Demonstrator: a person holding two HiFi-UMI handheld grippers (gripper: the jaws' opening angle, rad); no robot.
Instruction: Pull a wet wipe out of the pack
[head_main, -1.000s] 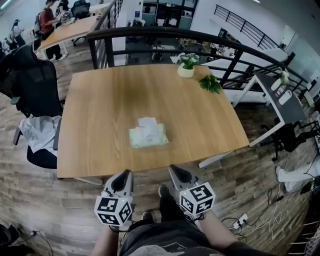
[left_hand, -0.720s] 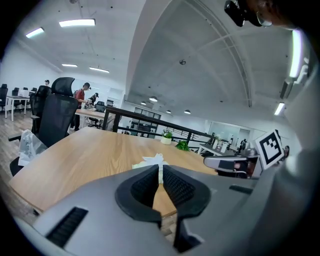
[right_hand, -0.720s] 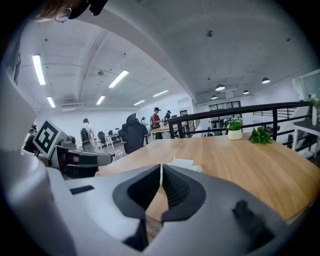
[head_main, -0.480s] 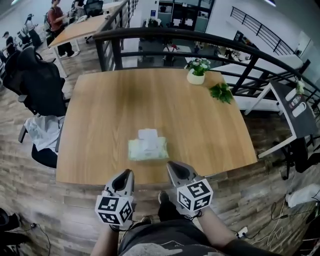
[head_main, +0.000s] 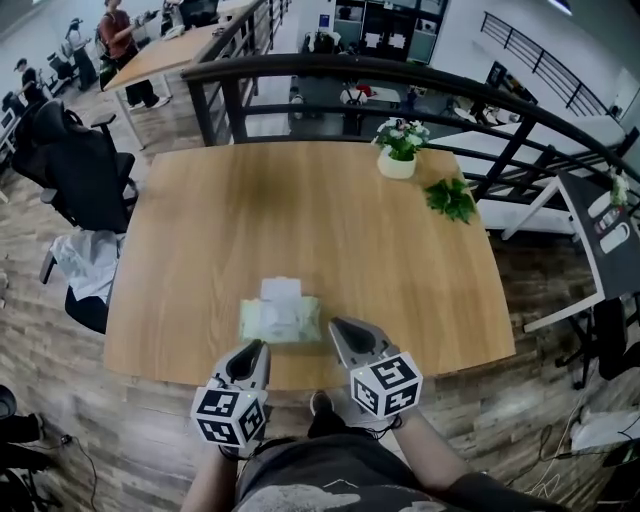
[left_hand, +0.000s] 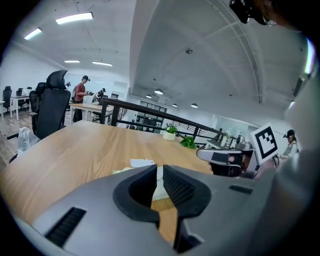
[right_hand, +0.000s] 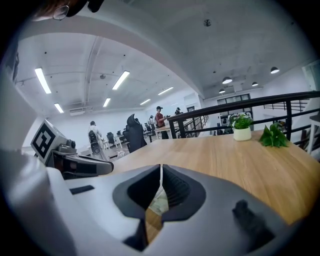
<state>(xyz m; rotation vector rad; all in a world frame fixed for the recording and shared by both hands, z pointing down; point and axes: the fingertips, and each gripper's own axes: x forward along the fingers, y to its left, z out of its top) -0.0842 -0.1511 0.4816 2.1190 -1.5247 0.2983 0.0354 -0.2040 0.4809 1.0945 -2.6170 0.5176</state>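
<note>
Across the last second the head view draws in toward the surface (head_main: 300, 220). The pack (head_main: 280, 318) sat well ahead of both tongs then. Now it lies just beyond their tips, near the close edge of the surface, slightly left of centre. The left tongs (head_main: 255, 348) point at its near left corner, and the right tongs (head_main: 340, 328) sit just beside its right end. Neither touches it.

The pack itself looks unchanged: flat, pale green, with a white piece (head_main: 281, 290) at its far edge. Whether that piece is a wipe already poking out or the lifted flap is too small to tell.

In the left gripper view the left tongs (left_hand: 156, 172) are pressed almost together, with only a thin slit between them and nothing in it. The pack (left_hand: 159, 189) shows through the gap behind them. In the right gripper view the right tongs (right_hand: 160, 170) are closed tip to tip and also empty, with a sliver of the pack (right_hand: 159, 205) visible below them.

So the approach looks nearly done, but the pull has not started. My read is that one pair of tongs must spread before it can pinch the white piece. The other would likely hold the pack down, since a light pack may lift along with the wipe.
</note>
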